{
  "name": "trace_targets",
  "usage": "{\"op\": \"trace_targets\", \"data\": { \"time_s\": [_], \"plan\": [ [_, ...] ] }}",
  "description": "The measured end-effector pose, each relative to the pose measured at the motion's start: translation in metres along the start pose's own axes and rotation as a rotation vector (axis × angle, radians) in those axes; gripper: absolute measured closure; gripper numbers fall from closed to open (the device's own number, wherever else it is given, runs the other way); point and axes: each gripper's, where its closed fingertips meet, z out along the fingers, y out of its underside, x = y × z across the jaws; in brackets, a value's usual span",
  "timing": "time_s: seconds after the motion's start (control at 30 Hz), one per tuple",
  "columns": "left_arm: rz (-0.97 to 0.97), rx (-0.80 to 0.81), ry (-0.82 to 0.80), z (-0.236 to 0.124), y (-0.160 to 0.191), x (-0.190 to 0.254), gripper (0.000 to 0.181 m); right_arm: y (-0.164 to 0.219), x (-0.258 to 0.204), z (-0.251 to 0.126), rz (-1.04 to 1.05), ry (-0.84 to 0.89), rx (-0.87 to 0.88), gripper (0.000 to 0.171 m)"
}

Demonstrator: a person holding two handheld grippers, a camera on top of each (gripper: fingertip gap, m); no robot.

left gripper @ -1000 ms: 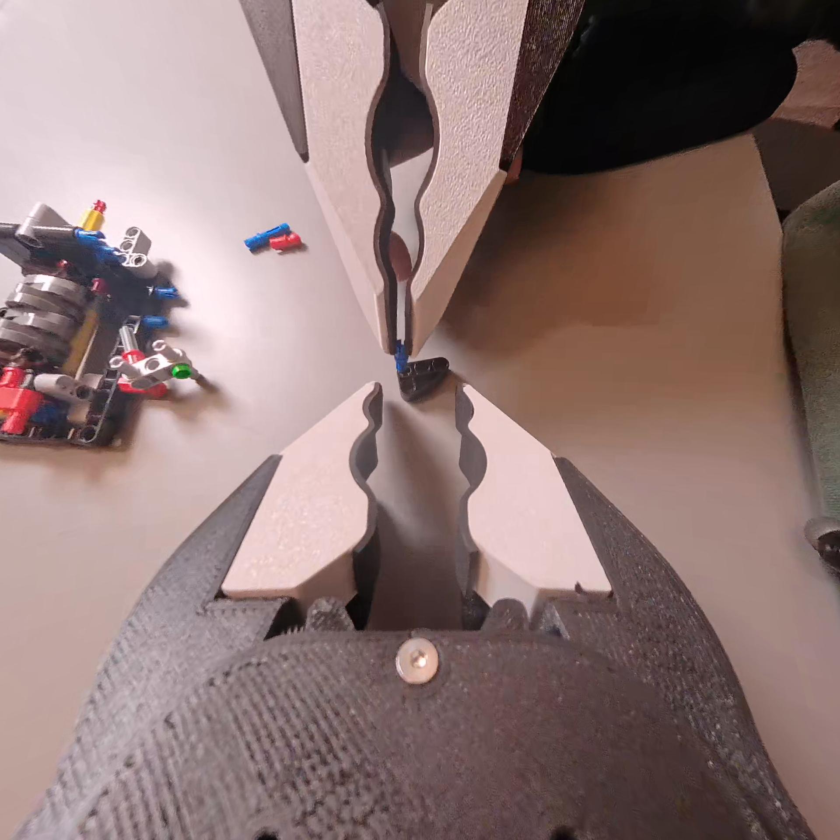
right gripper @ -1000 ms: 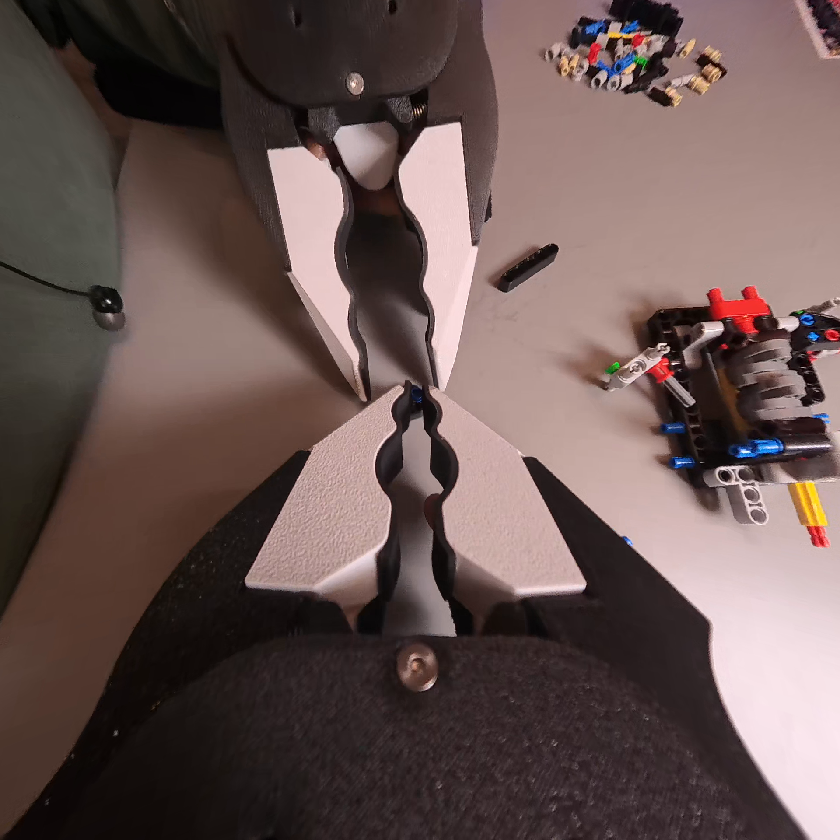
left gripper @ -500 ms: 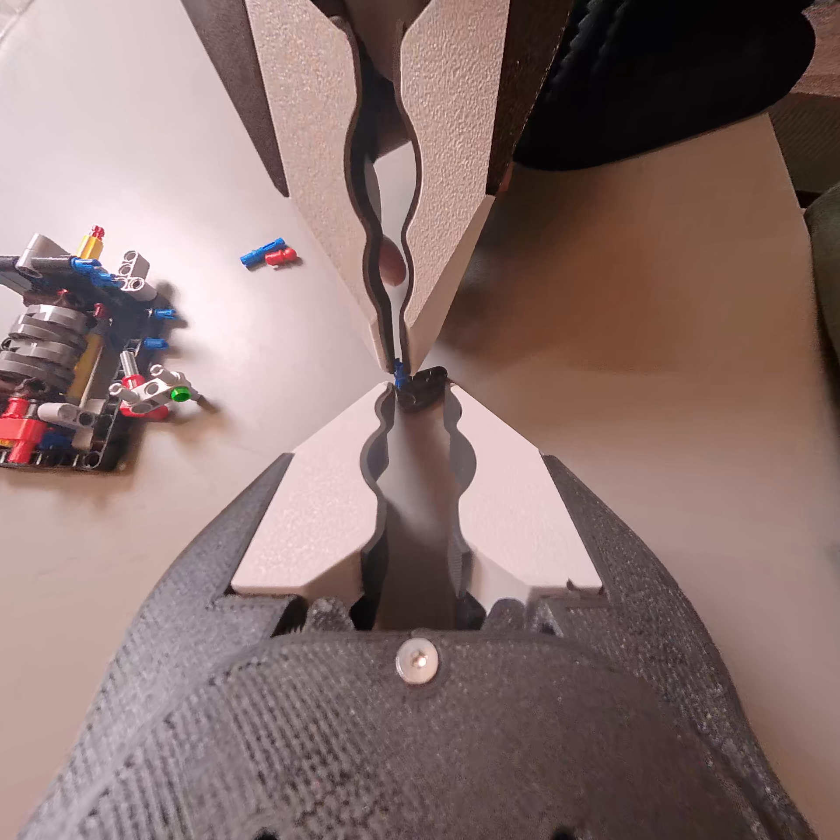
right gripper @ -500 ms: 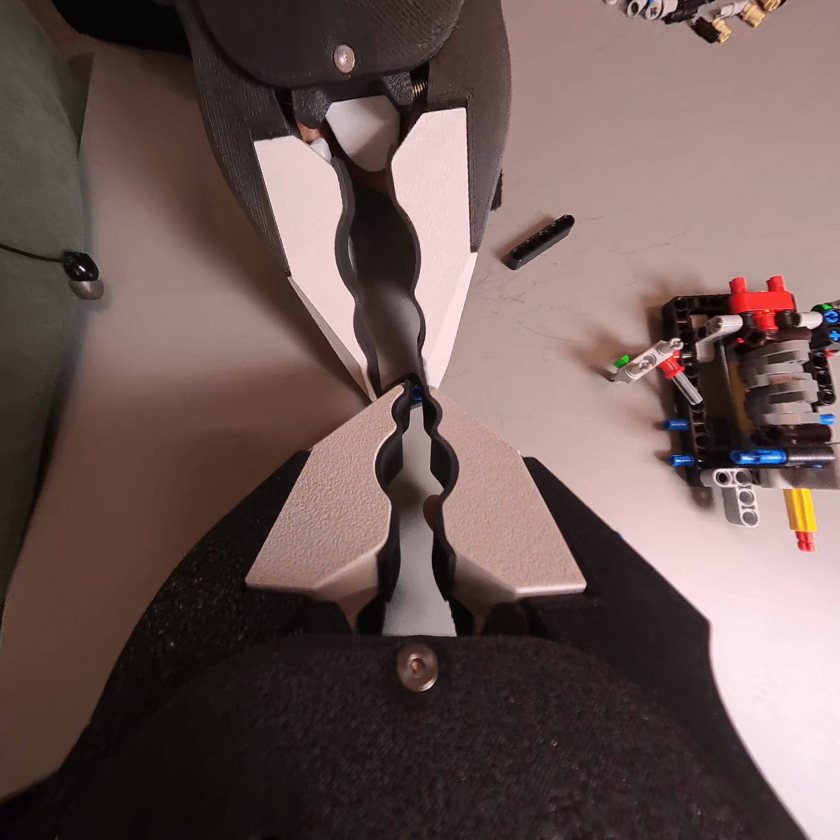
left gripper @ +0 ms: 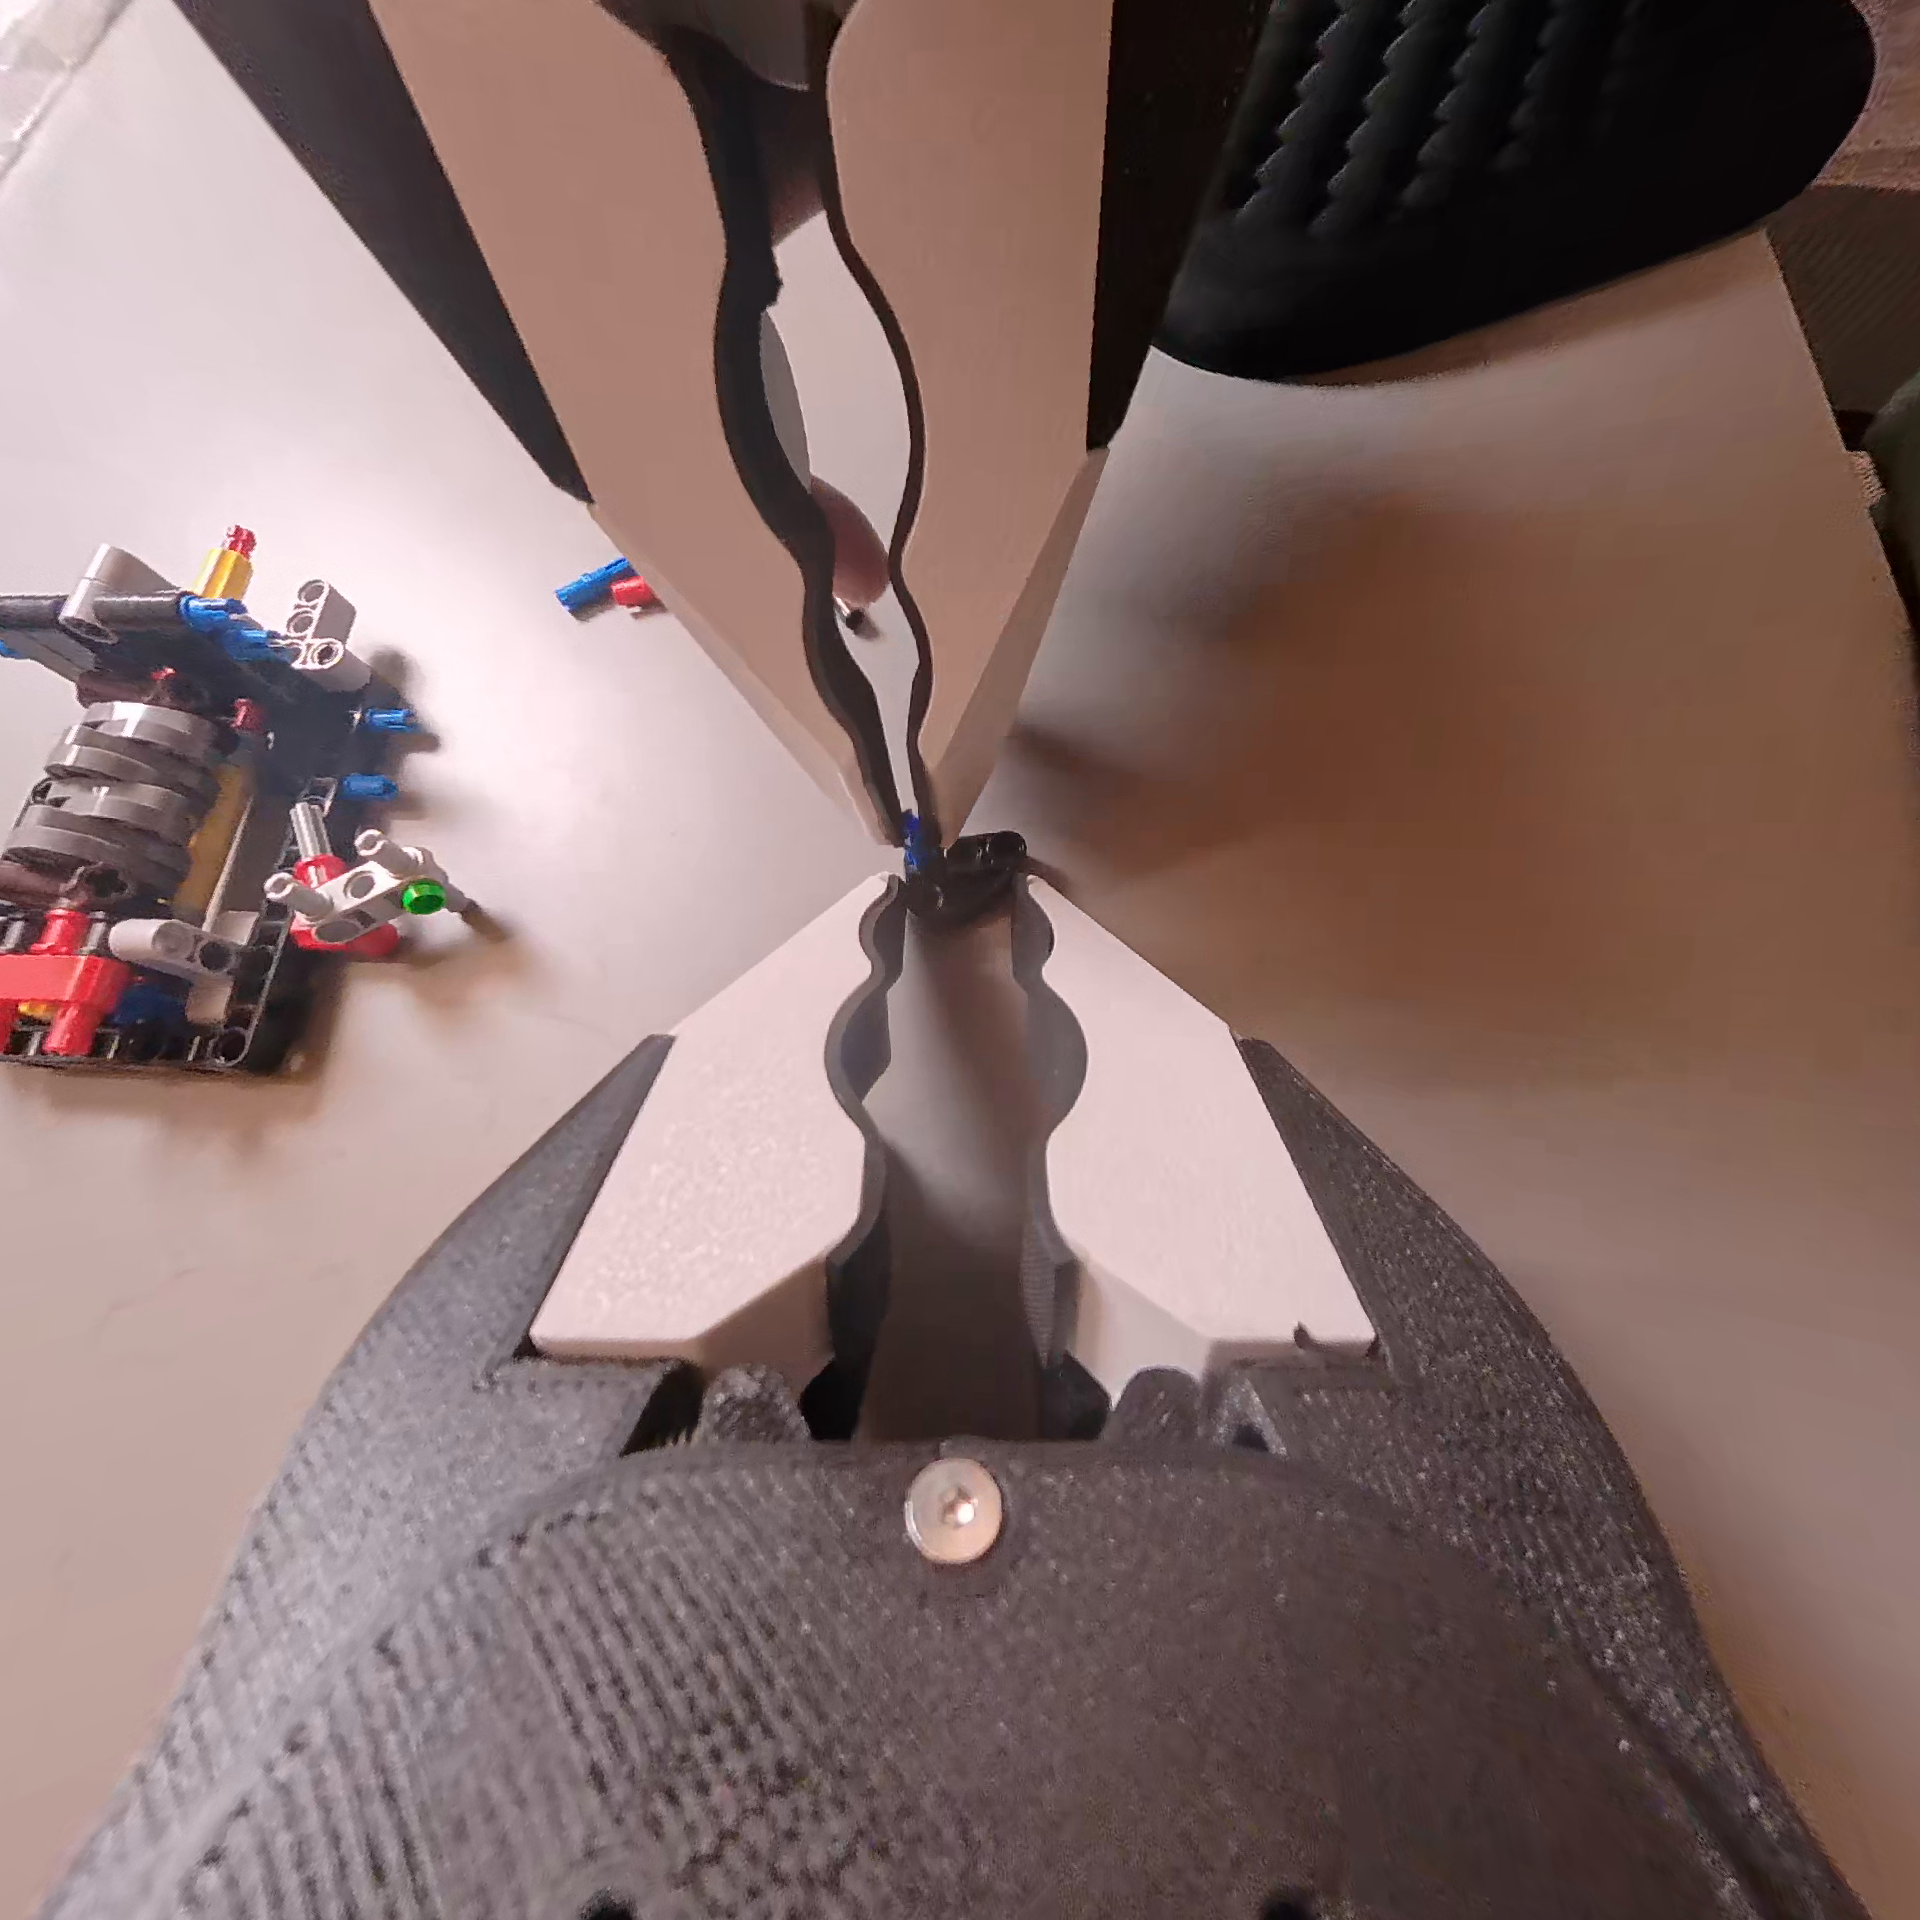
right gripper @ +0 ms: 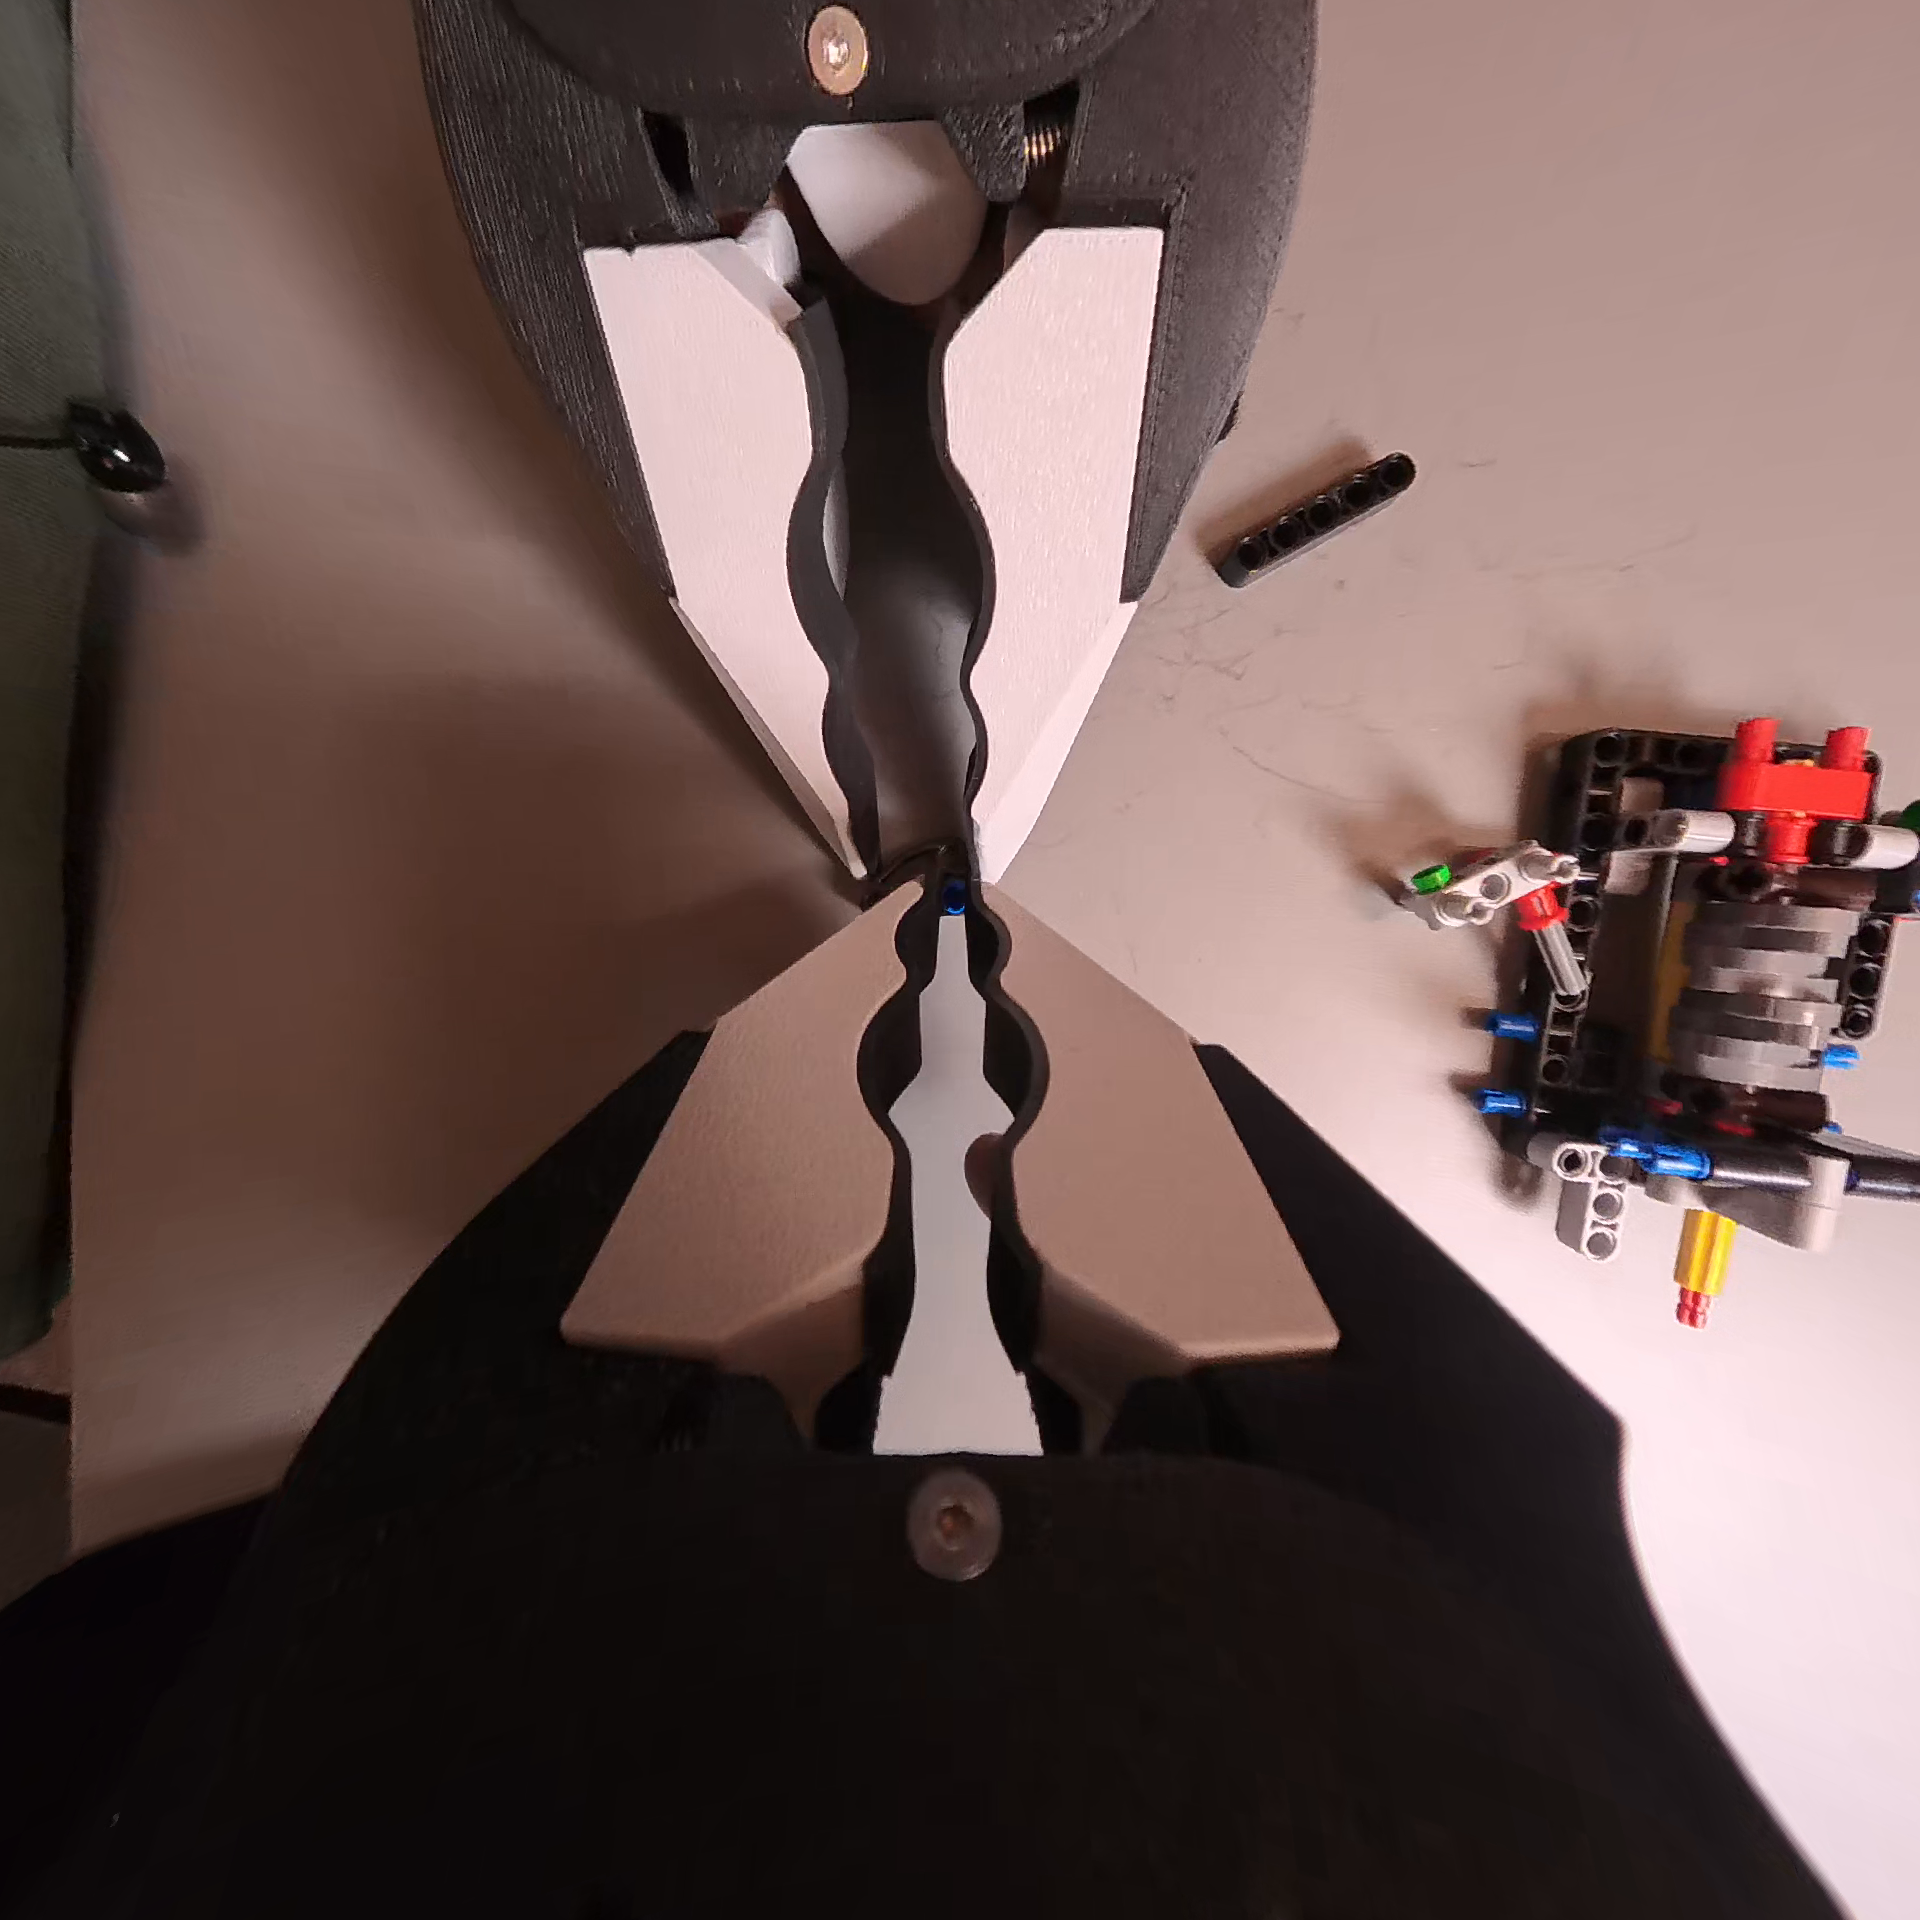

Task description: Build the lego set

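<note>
Mating of two tiny parts is the step in hand: a small black angled plastic connector (left gripper: 971,871) sits pinched at the tips of the left gripper (left gripper: 961,896), closed on it, while the right gripper (right gripper: 943,902) comes at it nose to nose with its tips clamped on a short blue plastic pin (right gripper: 950,895). Pin and connector touch (whether the pin has entered a hole is too small to tell). Holding both by the extreme tips probably keeps the joint visible and the push in line. Both hang just above the pale tabletop (left gripper: 1455,831). Well apart lies the half-built black-framed model with grey discs (right gripper: 1725,997), left clear of the work, and a loose black holed beam (right gripper: 1314,517) waits beyond it
</note>
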Motion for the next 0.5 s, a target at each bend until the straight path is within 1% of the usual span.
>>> {"op": "trace_targets", "data": {
  "time_s": [0.17, 0.3, 0.5],
  "plan": [
    [0.000, 0.001, 0.003, -0.0008, 0.0006, -0.0003, 0.164, -0.0004, -0.0001, 0.0020, -0.009, -0.019, -0.043, 0.170],
    [0.007, 0.002, -0.001, -0.0007, 0.0006, 0.0000, 0.164, -0.0011, -0.0004, 0.0032, -0.001, -0.023, -0.041, 0.170],
    [0.015, 0.002, -0.005, -0.0002, 0.0000, 0.0014, 0.166, 0.0002, -0.0016, 0.0023, 0.018, 0.007, 0.039, 0.170]
  ]
}}
